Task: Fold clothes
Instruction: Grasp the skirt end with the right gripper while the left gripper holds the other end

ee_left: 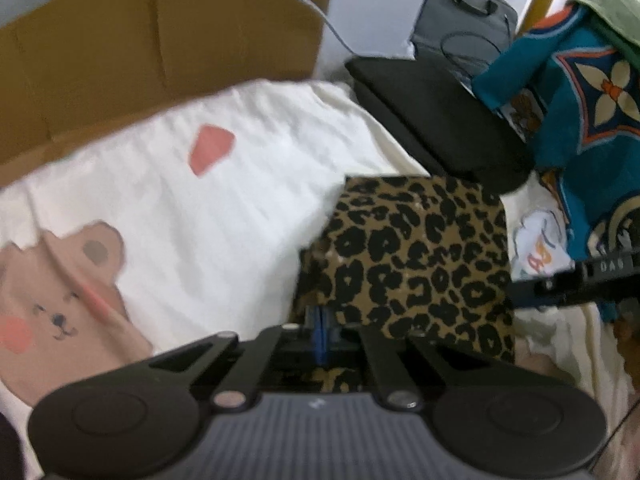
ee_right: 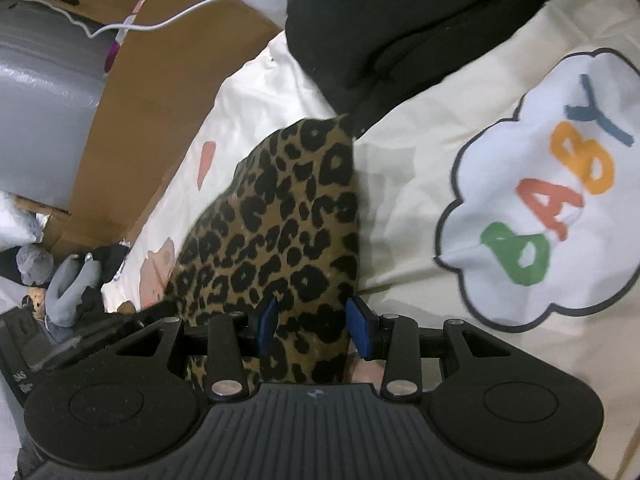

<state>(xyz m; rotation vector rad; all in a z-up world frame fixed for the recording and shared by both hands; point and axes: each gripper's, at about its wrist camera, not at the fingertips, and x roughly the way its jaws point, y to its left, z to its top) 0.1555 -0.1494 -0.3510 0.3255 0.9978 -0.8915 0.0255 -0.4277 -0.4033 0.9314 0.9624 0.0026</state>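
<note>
A folded leopard-print garment [ee_left: 408, 256] lies on the cream bedsheet [ee_left: 224, 200]. My left gripper [ee_left: 322, 334] is at its near left corner, the blue pads pressed together on the cloth edge. In the right wrist view the same garment [ee_right: 280, 216] runs away from the camera. My right gripper [ee_right: 313, 322] sits over its near end with its blue fingers [ee_right: 266, 320] apart and cloth lying between them. Part of the right gripper's black body [ee_left: 580, 280] shows at the right edge of the left wrist view.
A black garment [ee_right: 400, 28] lies just beyond the leopard one. The sheet carries a bear print [ee_left: 60, 304] and a "BABY" cloud [ee_right: 548, 200]. Cardboard [ee_left: 160, 40] stands behind the bed, with a white cable [ee_right: 192, 12] nearby. Teal patterned cloth [ee_left: 580, 112] is piled at the right.
</note>
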